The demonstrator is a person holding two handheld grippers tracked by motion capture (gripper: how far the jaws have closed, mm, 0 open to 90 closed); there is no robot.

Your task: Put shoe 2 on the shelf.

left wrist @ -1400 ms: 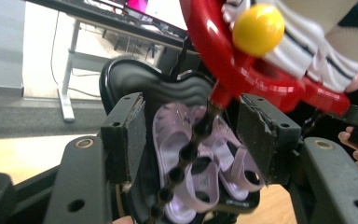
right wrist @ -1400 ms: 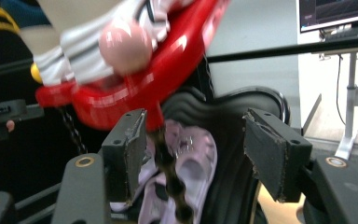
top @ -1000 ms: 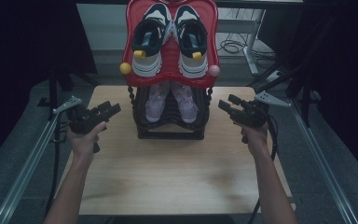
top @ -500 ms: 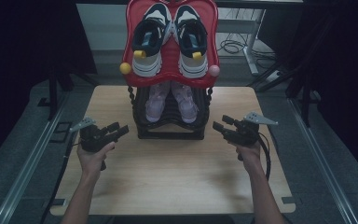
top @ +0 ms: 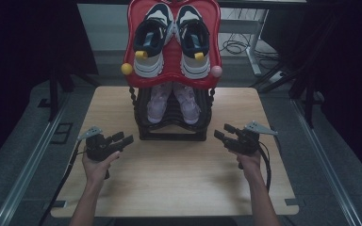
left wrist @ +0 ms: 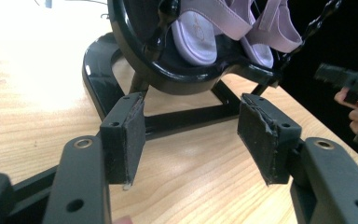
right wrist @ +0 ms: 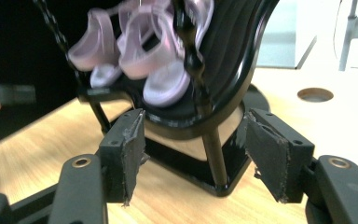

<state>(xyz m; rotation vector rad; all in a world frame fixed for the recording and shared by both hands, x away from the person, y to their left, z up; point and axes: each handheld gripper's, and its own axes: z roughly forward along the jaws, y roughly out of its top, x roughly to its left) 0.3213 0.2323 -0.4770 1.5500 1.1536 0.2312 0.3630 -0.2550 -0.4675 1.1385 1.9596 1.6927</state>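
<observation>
The rack (top: 172, 120) stands at the far middle of the table (top: 169, 188), a black two-tier stand whose curved shelves tilt the shoes toward the person so they can be reached from the front. On its lower shelf sits a pair of pink sandals (top: 172, 101), toes down against the shelf lip, which keeps them from sliding off. The red upper shelf (top: 172, 42) carries a pair of sneakers (top: 172, 40) at 12 o'clock from the sandals, resting against yellow pegs.

The left gripper (top: 122, 140) waits at 8 o'clock from the rack, low over the wood and just short of its foot; its jaws are spread with nothing between them, and in the left gripper view its pads (left wrist: 133, 135) frame the rack's base and the sandal soles (left wrist: 196, 39). The right gripper (top: 224, 133) mirrors it at 4 o'clock, likewise spread and empty, aimed in the right gripper view at the side post (right wrist: 200, 93) and the sandals (right wrist: 158, 60). Both seem posed to come in from either side at the lower shelf.

What hampers a straight reach, I judge, are the beaded side posts and the overhanging red shelf, which crowd the sandals from the sides and above. Beyond the table lie a grey floor and cables (top: 235, 47).
</observation>
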